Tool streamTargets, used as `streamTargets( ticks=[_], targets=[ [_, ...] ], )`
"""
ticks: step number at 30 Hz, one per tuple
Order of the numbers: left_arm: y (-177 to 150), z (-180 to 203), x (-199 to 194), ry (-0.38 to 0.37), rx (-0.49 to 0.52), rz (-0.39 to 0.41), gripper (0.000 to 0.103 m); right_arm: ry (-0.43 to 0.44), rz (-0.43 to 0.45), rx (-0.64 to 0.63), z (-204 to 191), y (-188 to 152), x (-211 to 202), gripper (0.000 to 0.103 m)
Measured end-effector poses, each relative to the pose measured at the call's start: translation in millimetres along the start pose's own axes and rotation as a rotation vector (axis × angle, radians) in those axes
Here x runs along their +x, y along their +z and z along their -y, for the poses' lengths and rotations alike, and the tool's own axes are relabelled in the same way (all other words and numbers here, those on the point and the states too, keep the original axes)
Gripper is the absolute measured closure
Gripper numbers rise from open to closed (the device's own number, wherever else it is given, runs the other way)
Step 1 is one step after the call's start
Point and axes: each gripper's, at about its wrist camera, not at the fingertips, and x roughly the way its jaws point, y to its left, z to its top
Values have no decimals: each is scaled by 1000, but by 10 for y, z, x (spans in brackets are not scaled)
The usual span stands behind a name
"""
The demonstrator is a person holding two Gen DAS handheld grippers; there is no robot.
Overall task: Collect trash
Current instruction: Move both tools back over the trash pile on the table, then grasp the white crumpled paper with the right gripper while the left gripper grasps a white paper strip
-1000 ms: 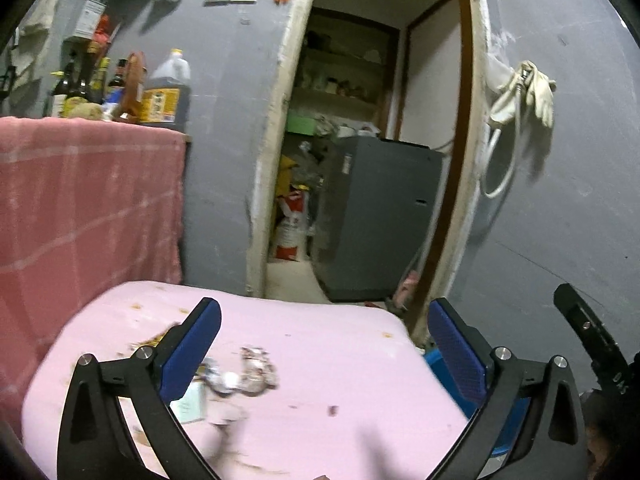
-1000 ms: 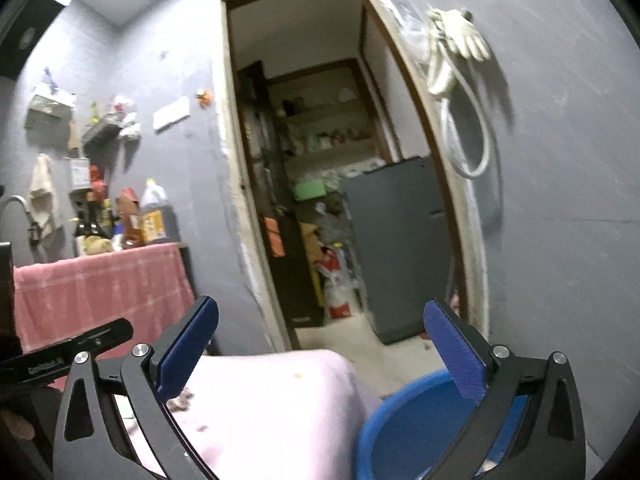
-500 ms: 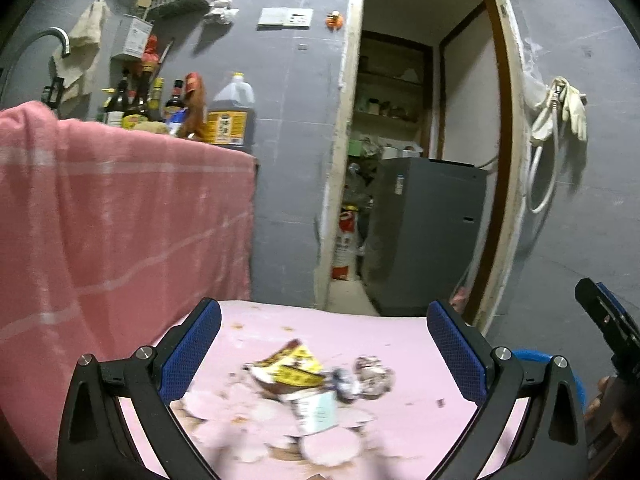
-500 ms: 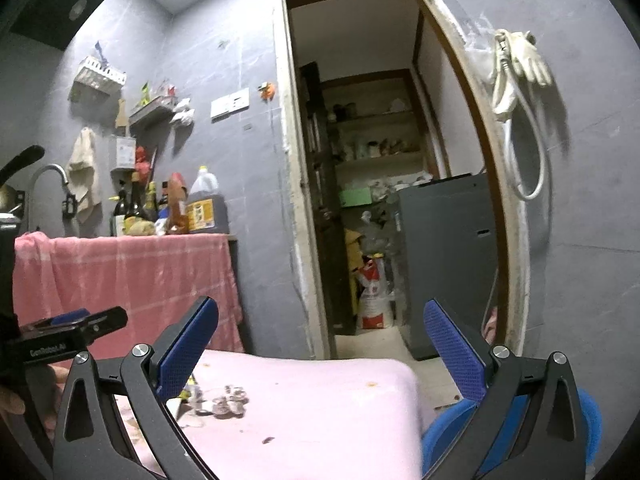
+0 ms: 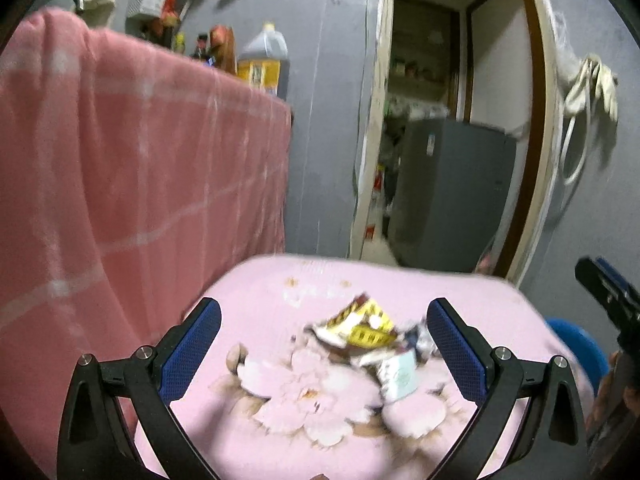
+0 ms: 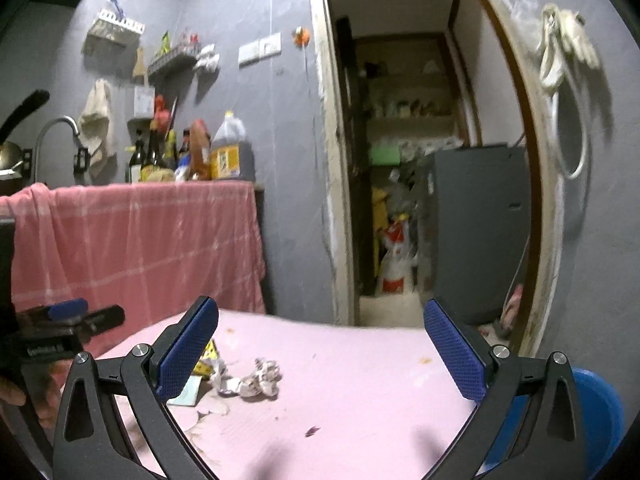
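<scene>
A small heap of trash lies on the pink flowered tablecloth (image 5: 280, 304): a yellow wrapper (image 5: 362, 326), a pale card (image 5: 400, 374) and crumpled foil (image 6: 256, 380). My left gripper (image 5: 320, 354) is open, above the cloth, with the heap between its fingers toward the right one. My right gripper (image 6: 320, 356) is open and empty over the cloth (image 6: 360, 380); the foil sits near its left finger. A blue bin (image 6: 600, 416) stands low at the table's right edge and also shows in the left wrist view (image 5: 576, 344).
A counter draped in pink checked cloth (image 5: 140, 180) stands left, with bottles and an oil jug (image 6: 228, 148) on top. An open doorway (image 6: 400, 200) behind the table shows a grey cabinet (image 5: 452, 192). Gloves and a hose (image 6: 568, 60) hang on the right wall.
The left gripper has swung left and closer to the trash heap, which now fills its view. The right gripper has moved left and down over the table; the foil now lies nearer.
</scene>
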Motion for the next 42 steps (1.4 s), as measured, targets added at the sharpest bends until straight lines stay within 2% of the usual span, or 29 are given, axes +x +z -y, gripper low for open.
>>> streamTargets(
  ticks=[4,9,11,14,16,19,21,23,25,28,32,36,38,42],
  targets=[
    [-62,-39,129,-23,-4,-70,2,30,-85,-11,-56,-38,208,0],
    [-107,-68,255,-65,-17,-137,3,54,-232,-31,-101,-113,503,0],
    [-116,-52,306,-101,-11,-166,7,82,-296,-28,-101,-142,622,9],
    [-135,17,399,-143,18,-213,22,107,-385,-16,-81,-208,780,21],
    [-149,71,450,-167,36,-246,34,128,-430,-4,-63,-244,850,27],
    [-163,126,529,-202,50,-292,45,159,-488,2,-59,-295,934,31],
    [-189,152,574,-216,57,-317,47,174,-518,-3,-84,-327,976,35],
    [-204,163,597,-224,62,-334,49,190,-554,-18,-130,-371,1025,44],
    [-219,167,626,-236,61,-354,54,195,-586,-28,-179,-389,1086,51],
    [-228,158,656,-254,54,-371,58,217,-617,-24,-201,-423,1132,55],
    [-231,168,652,-283,54,-381,67,248,-646,-11,-206,-457,1161,72],
    [-236,202,654,-302,67,-383,78,262,-653,-2,-202,-466,1167,78],
    [-234,202,647,-304,69,-380,78,267,-654,0,-207,-476,1160,83],
    [-224,166,636,-312,52,-377,82,265,-645,-11,-247,-476,1152,84]
  ],
)
